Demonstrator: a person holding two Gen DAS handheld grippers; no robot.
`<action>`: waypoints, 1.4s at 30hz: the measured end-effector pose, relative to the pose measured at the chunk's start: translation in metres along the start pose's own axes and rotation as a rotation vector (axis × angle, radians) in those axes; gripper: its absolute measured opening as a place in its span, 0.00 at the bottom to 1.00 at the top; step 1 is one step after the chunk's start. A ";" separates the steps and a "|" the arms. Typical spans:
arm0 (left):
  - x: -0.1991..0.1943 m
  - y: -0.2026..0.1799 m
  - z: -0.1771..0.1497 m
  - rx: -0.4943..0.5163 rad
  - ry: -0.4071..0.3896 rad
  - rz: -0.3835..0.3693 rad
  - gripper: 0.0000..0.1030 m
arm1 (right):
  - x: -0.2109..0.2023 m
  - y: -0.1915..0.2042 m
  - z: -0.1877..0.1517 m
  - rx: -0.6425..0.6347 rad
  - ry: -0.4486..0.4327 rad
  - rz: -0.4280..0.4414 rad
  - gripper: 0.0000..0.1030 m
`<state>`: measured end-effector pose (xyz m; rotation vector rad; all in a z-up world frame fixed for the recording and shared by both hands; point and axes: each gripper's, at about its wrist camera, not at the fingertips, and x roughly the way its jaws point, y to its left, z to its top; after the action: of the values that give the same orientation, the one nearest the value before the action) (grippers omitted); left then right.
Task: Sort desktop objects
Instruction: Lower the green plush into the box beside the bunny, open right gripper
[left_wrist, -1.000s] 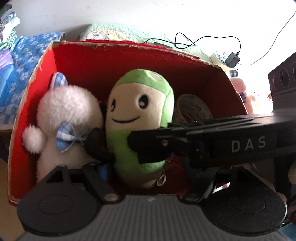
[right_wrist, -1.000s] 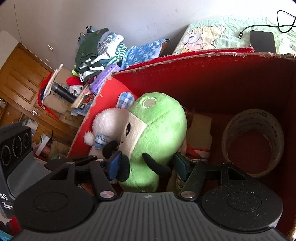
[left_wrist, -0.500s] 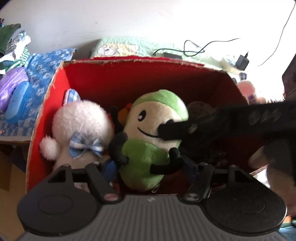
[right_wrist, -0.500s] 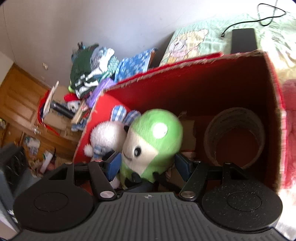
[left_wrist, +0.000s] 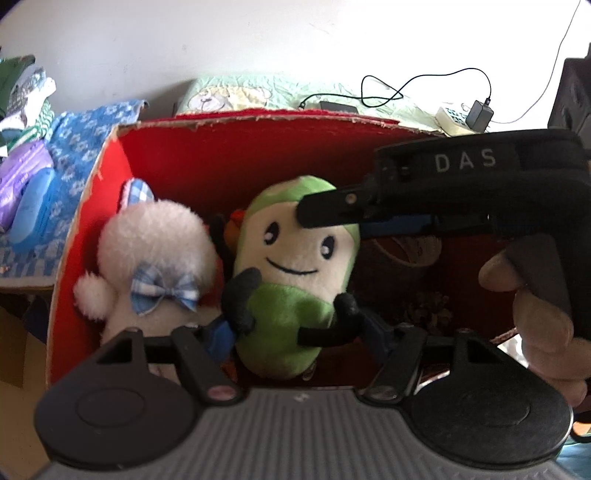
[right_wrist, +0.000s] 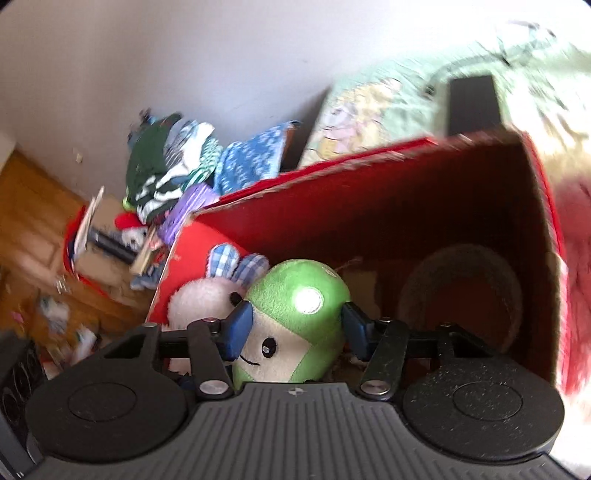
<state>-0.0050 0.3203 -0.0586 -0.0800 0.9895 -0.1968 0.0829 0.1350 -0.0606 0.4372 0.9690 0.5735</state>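
Plush toys, a green one (left_wrist: 295, 273) and a white one (left_wrist: 155, 258), stand side by side in the red box (left_wrist: 240, 155) with a tape roll (right_wrist: 461, 295), so sorting looks well advanced, while the left gripper (left_wrist: 295, 332) and right gripper (right_wrist: 295, 325) both straddle the green toy, jaws spread, neither clearly squeezing.

The green plush toy (left_wrist: 295, 280) has a cream face with a black smile, a green cap and black arms. It stands upright in the red cardboard box (left_wrist: 236, 155), near the middle. The white fluffy rabbit toy (left_wrist: 155, 258), with a blue checked bow and ears, sits just left of it, touching it. A tape roll (right_wrist: 461, 295) stands at the right inside the box.
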 end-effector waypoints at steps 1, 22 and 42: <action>0.001 0.002 0.000 -0.012 0.006 -0.006 0.70 | 0.002 0.006 0.000 -0.038 0.001 -0.008 0.56; 0.008 0.010 -0.005 -0.058 0.025 -0.006 0.86 | 0.016 -0.005 -0.008 0.009 0.046 0.053 0.64; -0.021 0.013 -0.007 -0.029 -0.082 0.015 0.85 | -0.011 -0.001 -0.014 0.036 -0.033 -0.050 0.66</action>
<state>-0.0202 0.3377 -0.0466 -0.1064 0.9112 -0.1640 0.0666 0.1285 -0.0611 0.4519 0.9571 0.5027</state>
